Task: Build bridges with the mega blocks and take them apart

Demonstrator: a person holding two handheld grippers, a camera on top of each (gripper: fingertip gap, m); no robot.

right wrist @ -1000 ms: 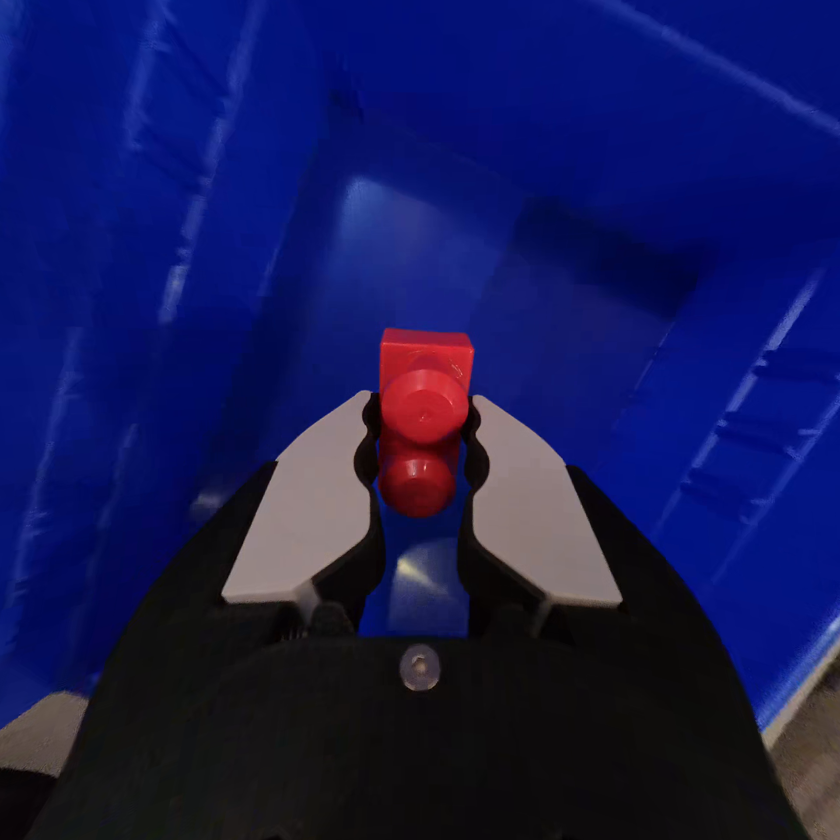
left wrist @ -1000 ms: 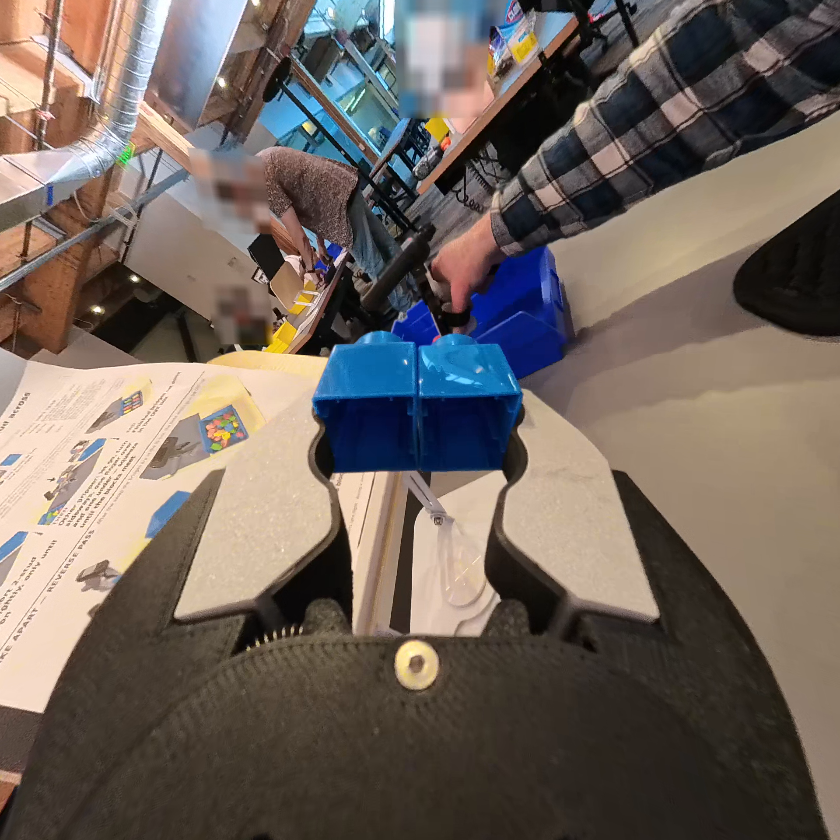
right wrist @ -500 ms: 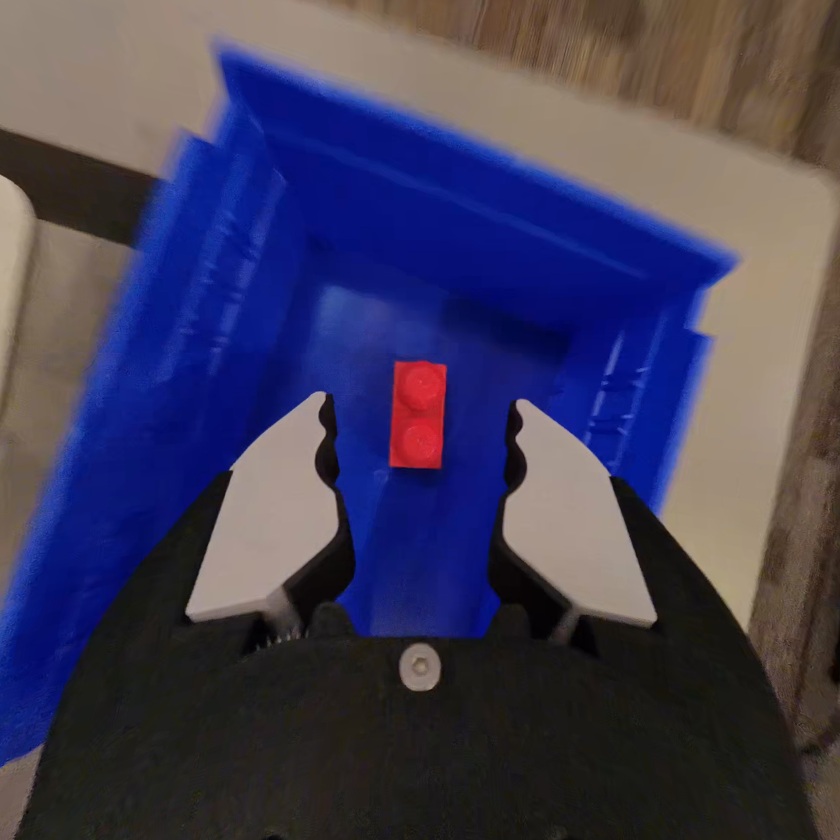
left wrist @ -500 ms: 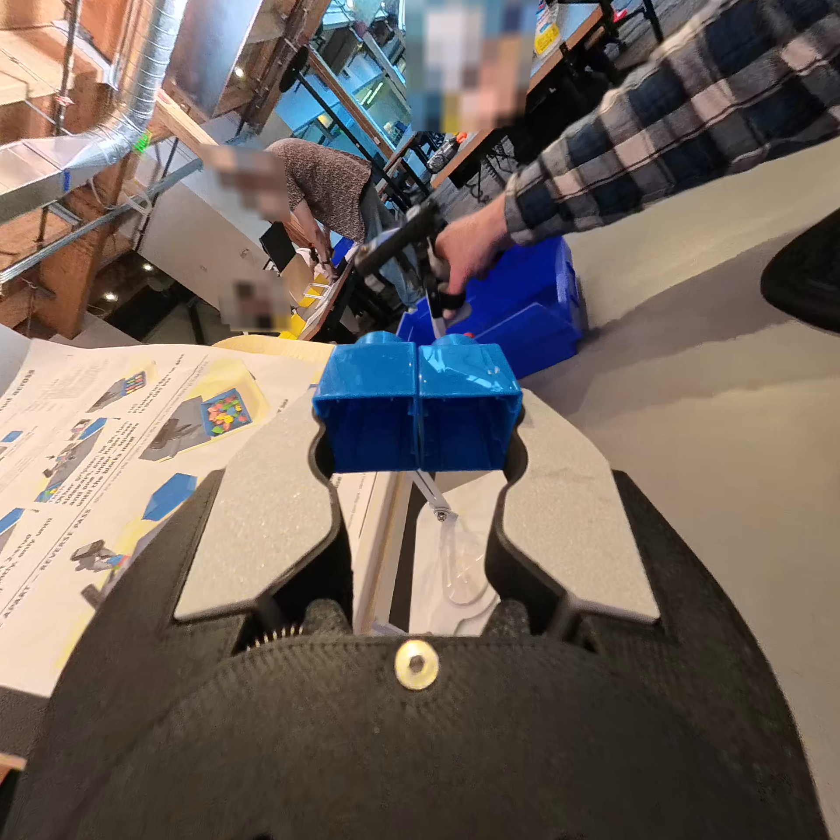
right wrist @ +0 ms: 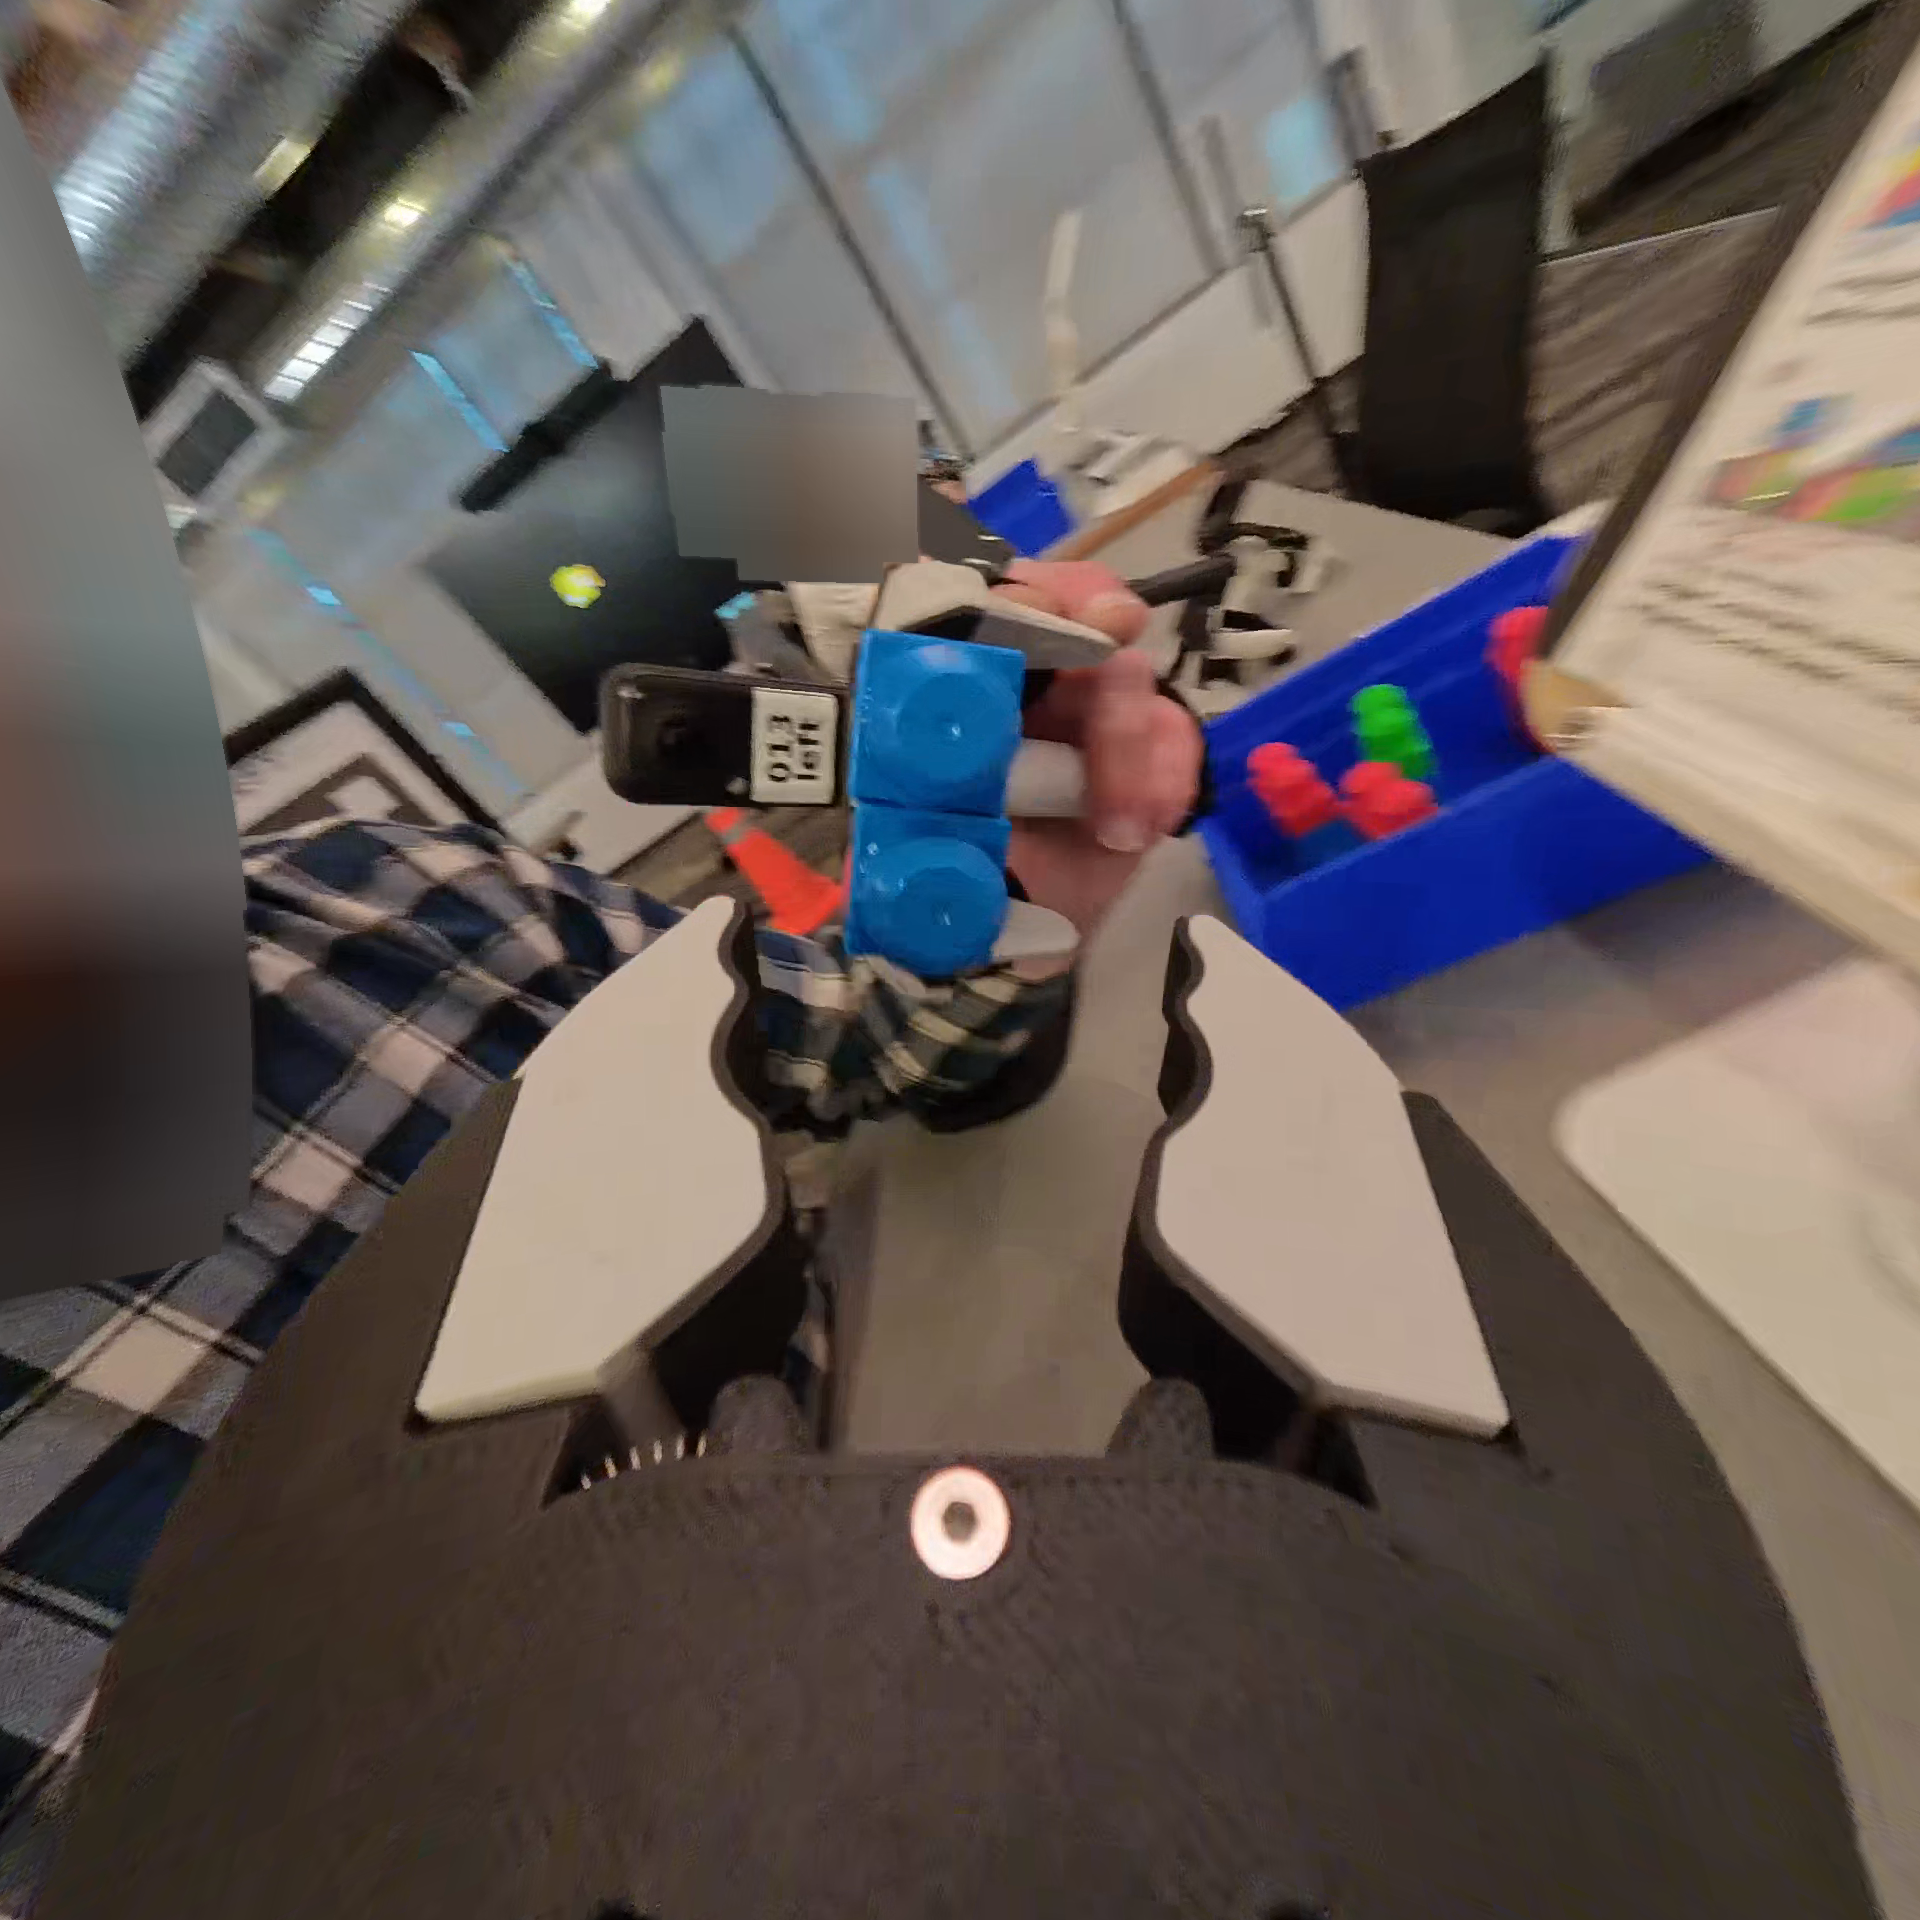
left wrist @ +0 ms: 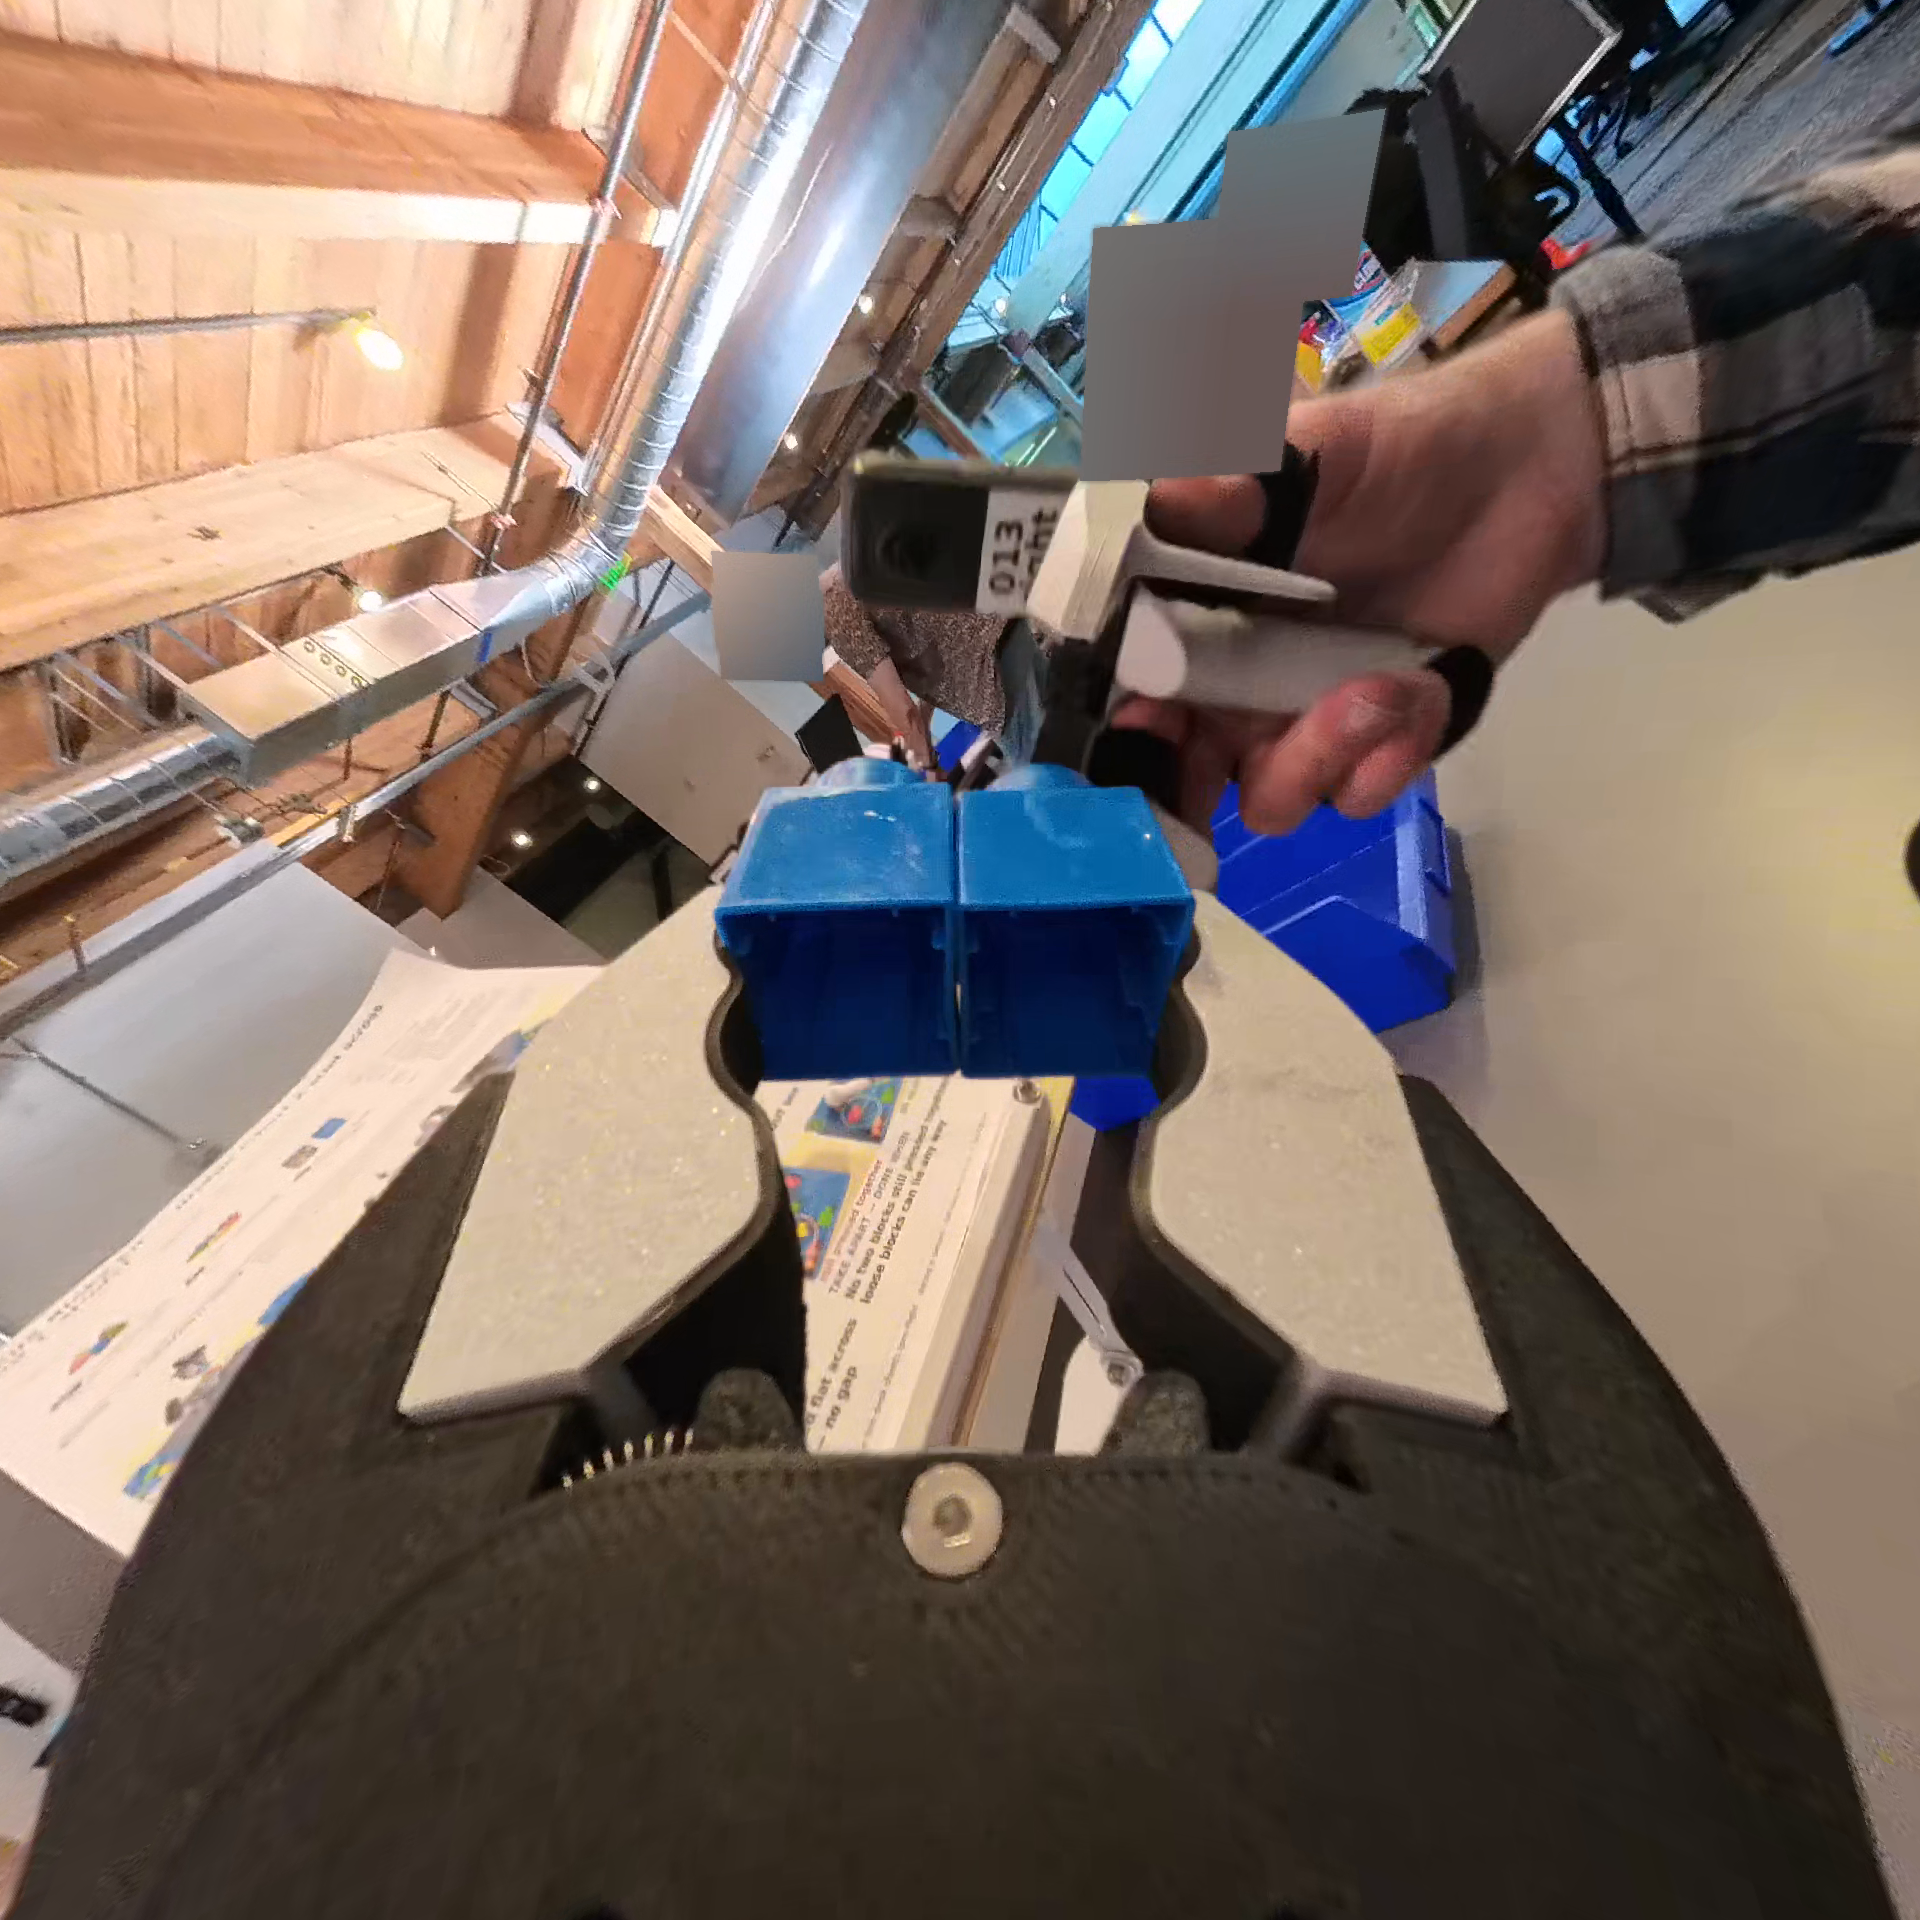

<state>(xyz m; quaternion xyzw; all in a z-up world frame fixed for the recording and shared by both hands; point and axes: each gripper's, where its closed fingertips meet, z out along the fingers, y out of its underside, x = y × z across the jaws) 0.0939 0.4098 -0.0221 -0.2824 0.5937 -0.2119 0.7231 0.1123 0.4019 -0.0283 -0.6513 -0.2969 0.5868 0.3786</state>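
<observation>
Left wrist view, from left to right: instruction sheets (left wrist: 260,1195) lie on the grey table (left wrist: 1662,1143), then the left gripper (left wrist: 954,971) fills the middle, its two grey fingers (left wrist: 623,1091) pressed against the outer sides of a blue block pair (left wrist: 954,935). The two blue blocks sit side by side, hollow undersides facing the camera, studs pointing away, right at the fingertips. Just past them on the right a hand (left wrist: 1403,582) in a plaid sleeve holds the other gripper, with a blue bin (left wrist: 1340,914) on the table behind.

Right wrist view: a plaid sleeve (right wrist: 364,987) at left, then the right gripper (right wrist: 954,997) with its jaws spread wide and nothing between them. The same blue pair (right wrist: 930,800) hangs beyond the fingertips, slightly left of the gap, studs toward this camera, clear of both fingers. Farther right stands a blue bin (right wrist: 1455,883) holding red blocks (right wrist: 1340,795) and a green block (right wrist: 1392,727).
</observation>
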